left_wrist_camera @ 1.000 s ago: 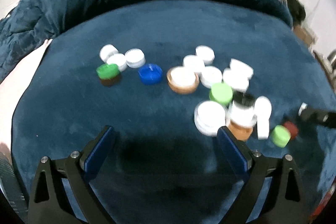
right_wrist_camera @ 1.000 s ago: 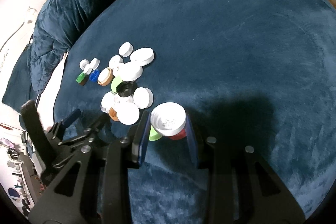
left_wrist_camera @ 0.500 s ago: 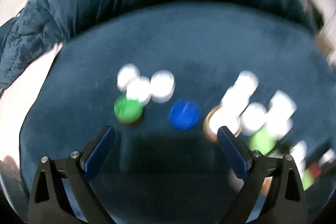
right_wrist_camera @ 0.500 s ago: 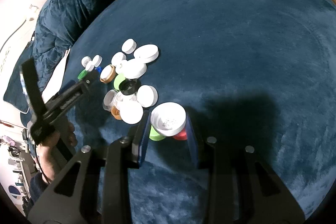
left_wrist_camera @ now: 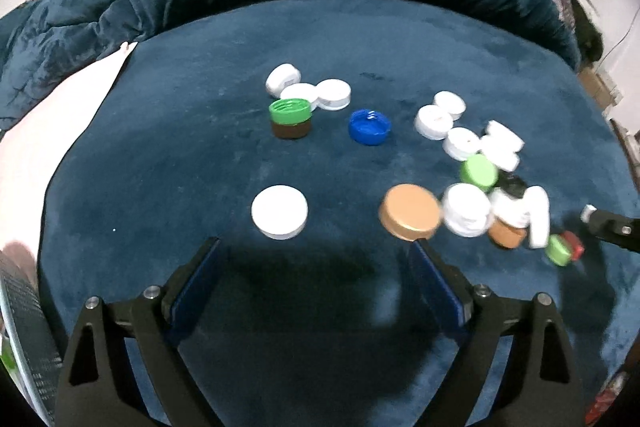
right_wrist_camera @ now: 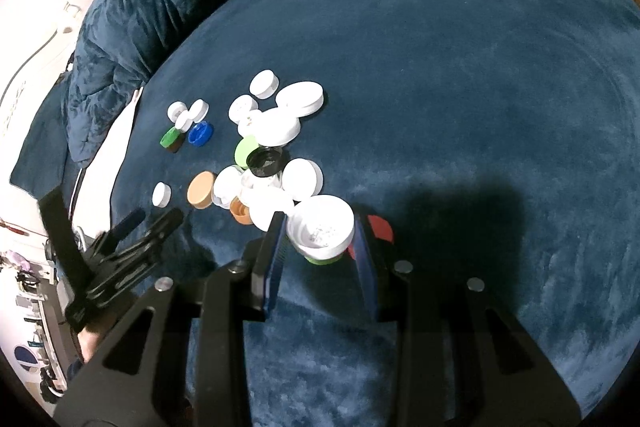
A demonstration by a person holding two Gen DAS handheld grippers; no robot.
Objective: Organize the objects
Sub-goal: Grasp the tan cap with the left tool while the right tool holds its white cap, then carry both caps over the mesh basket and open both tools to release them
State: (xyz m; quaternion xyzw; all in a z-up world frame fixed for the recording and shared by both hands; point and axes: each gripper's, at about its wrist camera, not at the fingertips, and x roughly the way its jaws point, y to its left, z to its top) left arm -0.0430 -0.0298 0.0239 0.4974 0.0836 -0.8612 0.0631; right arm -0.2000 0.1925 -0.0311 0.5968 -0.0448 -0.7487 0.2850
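The right gripper (right_wrist_camera: 320, 239) is clamped on a white cap (right_wrist_camera: 322, 227), open side up and ribbed inside, held over a green cap (right_wrist_camera: 322, 259) and just beside a red cap (right_wrist_camera: 379, 227) at its 3 o'clock on the plush blue surface (right_wrist_camera: 480, 67). To do this step well, I would judge, the hold should stay firm and level across the cap's rim, since smooth hard plastic that shallow can slip out sideways, and the lift should clear the green cap beneath before any travel. The left gripper (left_wrist_camera: 316, 259) has nothing between its pads and its jaws are closing slowly from a wide spread; it looks best aimed square over one cap, pads on opposite rim edges, because the deep pile gives and a tilted approach may push a cap into the nap. Just ahead of it, at 11 o'clock, lies a flat white lid (left_wrist_camera: 279, 211), smooth and matte; at 1 o'clock a tan lid (left_wrist_camera: 410, 217), satin and round-edged. Farther at 12 o'clock sit a blue cap (left_wrist_camera: 369, 127) with threads showing, and a ribbed green cap stacked on a brown one (left_wrist_camera: 291, 118), with three white caps (left_wrist_camera: 308, 89) touching behind. At 2 o'clock is the blurred main heap (left_wrist_camera: 488, 179) of mostly white caps.
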